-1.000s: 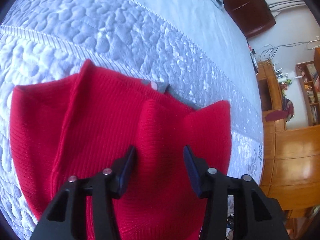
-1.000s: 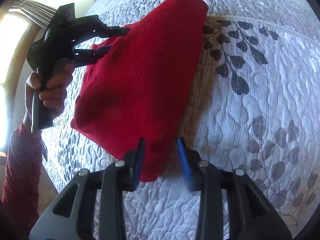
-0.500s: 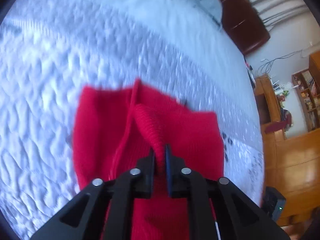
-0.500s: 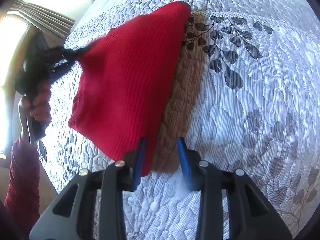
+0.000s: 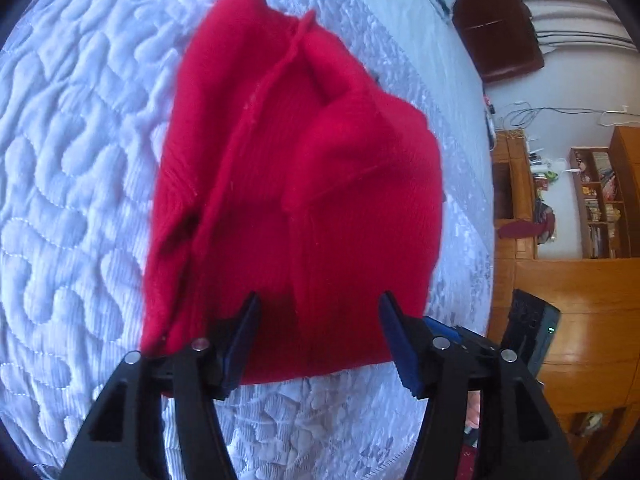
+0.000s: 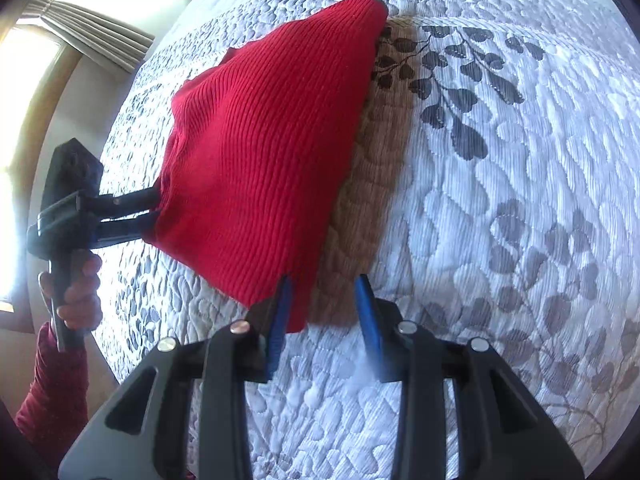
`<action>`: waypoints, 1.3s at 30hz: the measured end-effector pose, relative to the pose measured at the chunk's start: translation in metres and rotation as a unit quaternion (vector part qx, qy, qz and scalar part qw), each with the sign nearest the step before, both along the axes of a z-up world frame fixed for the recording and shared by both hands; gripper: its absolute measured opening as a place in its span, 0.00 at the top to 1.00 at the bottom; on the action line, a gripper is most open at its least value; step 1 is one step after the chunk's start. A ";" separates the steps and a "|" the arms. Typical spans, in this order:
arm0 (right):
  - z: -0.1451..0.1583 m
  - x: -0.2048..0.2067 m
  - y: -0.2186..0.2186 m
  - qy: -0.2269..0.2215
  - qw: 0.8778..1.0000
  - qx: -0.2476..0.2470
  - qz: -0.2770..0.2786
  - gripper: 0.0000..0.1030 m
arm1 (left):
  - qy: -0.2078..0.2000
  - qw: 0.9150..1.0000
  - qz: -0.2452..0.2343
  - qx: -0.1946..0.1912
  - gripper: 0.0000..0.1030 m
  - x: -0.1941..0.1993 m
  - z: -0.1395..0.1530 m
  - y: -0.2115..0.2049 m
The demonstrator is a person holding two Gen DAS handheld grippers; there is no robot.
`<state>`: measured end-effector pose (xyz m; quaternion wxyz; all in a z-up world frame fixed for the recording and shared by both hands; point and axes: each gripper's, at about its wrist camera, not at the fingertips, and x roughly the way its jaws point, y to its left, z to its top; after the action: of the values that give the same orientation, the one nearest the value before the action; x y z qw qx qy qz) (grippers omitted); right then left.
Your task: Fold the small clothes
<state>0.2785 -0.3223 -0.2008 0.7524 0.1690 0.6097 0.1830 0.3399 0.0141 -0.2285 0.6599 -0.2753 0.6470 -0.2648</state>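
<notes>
We have the red rib-knit garment [image 5: 296,184] lying on the white quilted bedspread [image 5: 72,184], mid-frame in both wrist views, already doubled over with a seam ridge on top. Left hand-held gripper [image 5: 318,320] has just been opening: blue pads apart, straddling the near hem, nothing pinched, which reads to us as the fold laid down and let go. In the right view it sits at left edge of frame, fingers [image 6: 132,200] poking in at the cloth's side. Right hand-held gripper [image 6: 324,300] is partly apart at the garment's lower corner; cloth edge lies just beside its left pad, and we can't tell if it touches. Probably parked there to steady that corner. Long axis runs from bottom centre toward top of frame, narrow end pointing up-right in the right view, alongside the brown quilted band [image 6: 372,184].
</notes>
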 end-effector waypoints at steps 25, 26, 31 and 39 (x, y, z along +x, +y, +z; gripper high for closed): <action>0.006 -0.004 0.000 0.002 1.000 0.004 0.007 0.58 | 0.022 0.998 0.040 -0.042 0.91 -0.006 0.015 0.019; 0.006 -0.004 0.001 0.001 1.000 0.004 0.008 0.58 | 0.014 0.998 0.042 -0.042 0.91 -0.006 0.025 0.031; 0.001 -0.001 0.008 0.003 1.000 0.013 0.007 0.58 | 0.010 1.000 0.028 -0.010 0.91 0.006 0.026 0.053; -0.012 0.008 0.033 0.031 0.997 0.067 0.011 0.46 | 0.053 0.998 0.026 -0.020 0.90 0.010 -0.028 0.035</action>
<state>0.2869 -0.2896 -0.2126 0.7182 0.2178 0.6208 0.2267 0.3497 0.0491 -0.2566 0.6255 -0.3185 0.6686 -0.2456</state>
